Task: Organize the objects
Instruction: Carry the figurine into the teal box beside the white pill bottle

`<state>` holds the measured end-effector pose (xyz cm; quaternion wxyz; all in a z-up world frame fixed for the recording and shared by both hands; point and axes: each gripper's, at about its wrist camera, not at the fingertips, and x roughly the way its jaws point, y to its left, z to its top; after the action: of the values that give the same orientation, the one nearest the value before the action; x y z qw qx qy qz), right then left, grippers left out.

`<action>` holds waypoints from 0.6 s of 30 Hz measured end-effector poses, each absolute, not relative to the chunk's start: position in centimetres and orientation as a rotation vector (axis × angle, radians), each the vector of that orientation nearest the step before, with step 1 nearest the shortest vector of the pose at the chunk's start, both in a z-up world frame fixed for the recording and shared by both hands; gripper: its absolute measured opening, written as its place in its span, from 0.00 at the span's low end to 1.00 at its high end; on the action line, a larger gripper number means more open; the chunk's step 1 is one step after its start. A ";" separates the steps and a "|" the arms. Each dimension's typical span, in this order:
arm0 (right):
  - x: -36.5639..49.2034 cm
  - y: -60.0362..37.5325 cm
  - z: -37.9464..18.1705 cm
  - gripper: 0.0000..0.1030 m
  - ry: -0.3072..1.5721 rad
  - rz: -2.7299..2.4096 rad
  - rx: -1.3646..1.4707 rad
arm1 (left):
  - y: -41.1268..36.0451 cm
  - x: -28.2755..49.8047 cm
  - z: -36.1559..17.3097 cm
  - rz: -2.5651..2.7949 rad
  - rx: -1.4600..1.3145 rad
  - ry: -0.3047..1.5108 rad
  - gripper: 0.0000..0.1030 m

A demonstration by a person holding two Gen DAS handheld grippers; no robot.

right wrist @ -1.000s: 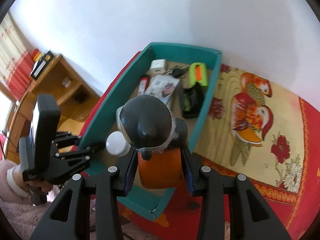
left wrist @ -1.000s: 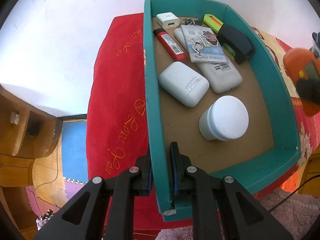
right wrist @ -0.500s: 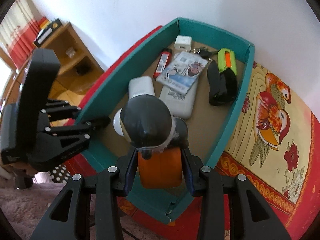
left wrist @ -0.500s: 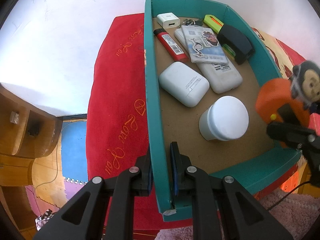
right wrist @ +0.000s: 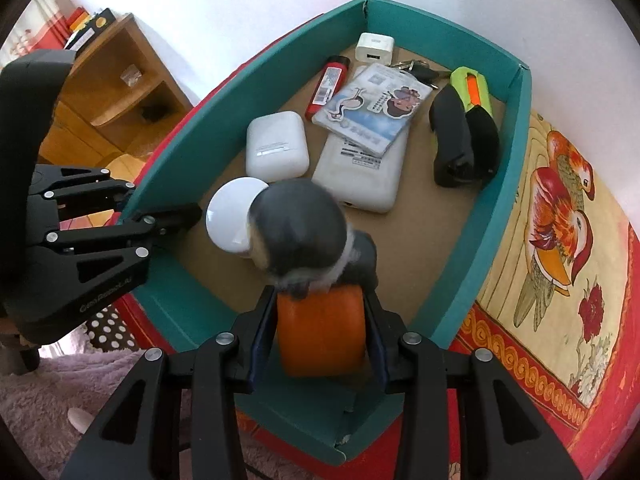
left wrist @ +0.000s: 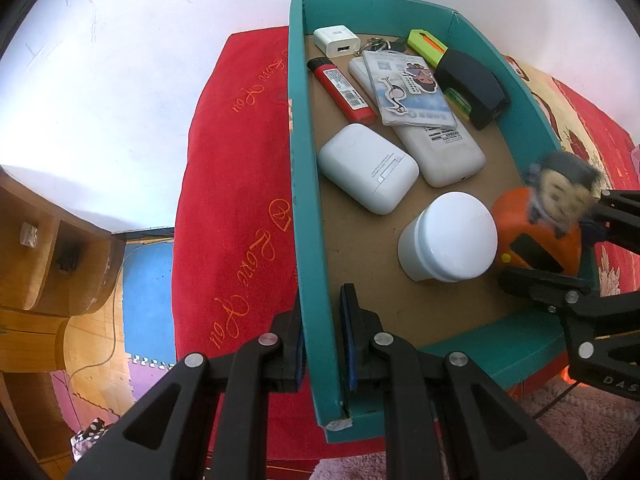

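Observation:
A teal box [left wrist: 312,200] lies on a red cloth. My left gripper [left wrist: 322,312] is shut on its left wall near the front corner, also seen in the right wrist view [right wrist: 156,200]. My right gripper [right wrist: 320,320] is shut on an orange toy figure [right wrist: 320,336] with a dark-haired head. It holds the toy inside the box near the front right corner, close beside a white jar [left wrist: 448,236]. In the left wrist view the toy [left wrist: 536,232] shows between the right gripper's fingers [left wrist: 532,280]. Whether the toy rests on the box floor I cannot tell.
In the box lie a white case [left wrist: 368,168], power bank [left wrist: 440,148], card [left wrist: 408,88], red lighter [left wrist: 342,90], charger [left wrist: 336,42], black stapler [left wrist: 470,80] and green cutter [left wrist: 426,42]. A wooden shelf [left wrist: 40,260] stands left. A bird-patterned cloth [right wrist: 560,200] lies right.
My right gripper has come down and over the box's right wall with the toy, ending beside the white jar. My left gripper has kept its hold on the wall without moving.

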<state>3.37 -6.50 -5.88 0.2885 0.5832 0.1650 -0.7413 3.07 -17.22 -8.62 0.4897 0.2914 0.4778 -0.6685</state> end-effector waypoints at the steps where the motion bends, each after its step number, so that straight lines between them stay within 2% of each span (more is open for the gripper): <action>1: 3.3 -6.6 -6.0 0.40 0.446 -1.976 1.556 | -17.2 3.1 -8.6 -1.624 0.707 1.161 0.12; 18: 3.4 -8.1 -6.9 0.39 0.571 -1.938 1.565 | -17.0 3.1 -8.6 -1.623 0.700 1.161 0.12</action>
<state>3.43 -8.11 -6.95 0.2887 0.5863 0.2139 -0.7261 3.13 -17.04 -8.61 0.4912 0.2884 0.4782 -0.6685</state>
